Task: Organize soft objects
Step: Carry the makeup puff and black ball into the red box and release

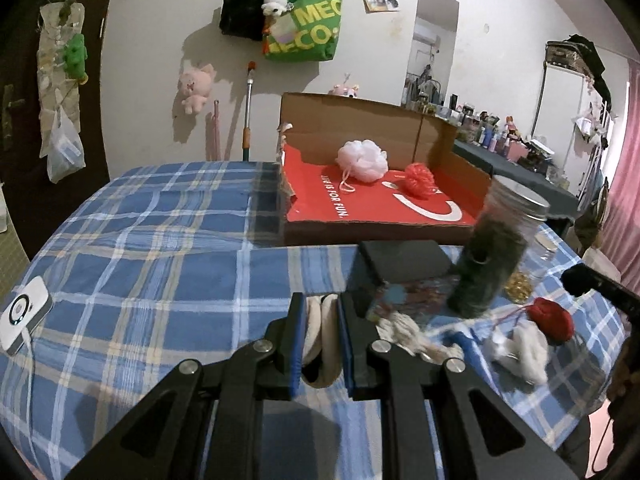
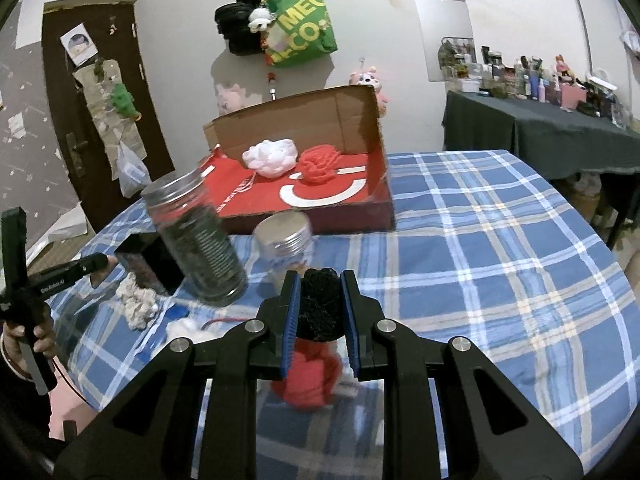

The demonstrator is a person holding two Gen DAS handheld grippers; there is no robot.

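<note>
A: What's each side holding?

B: My left gripper [image 1: 320,336] is clamped on a cream soft roll [image 1: 320,332]. My right gripper [image 2: 320,312] is pinching a black fuzzy ball [image 2: 320,304].

A: And the box?

B: The cardboard box [image 1: 440,136] sits well ahead of both jaws, with a white pouf [image 1: 362,159] and a red pouf [image 1: 419,178] inside.

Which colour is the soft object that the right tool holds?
Black; the right wrist view shows it best.
</note>
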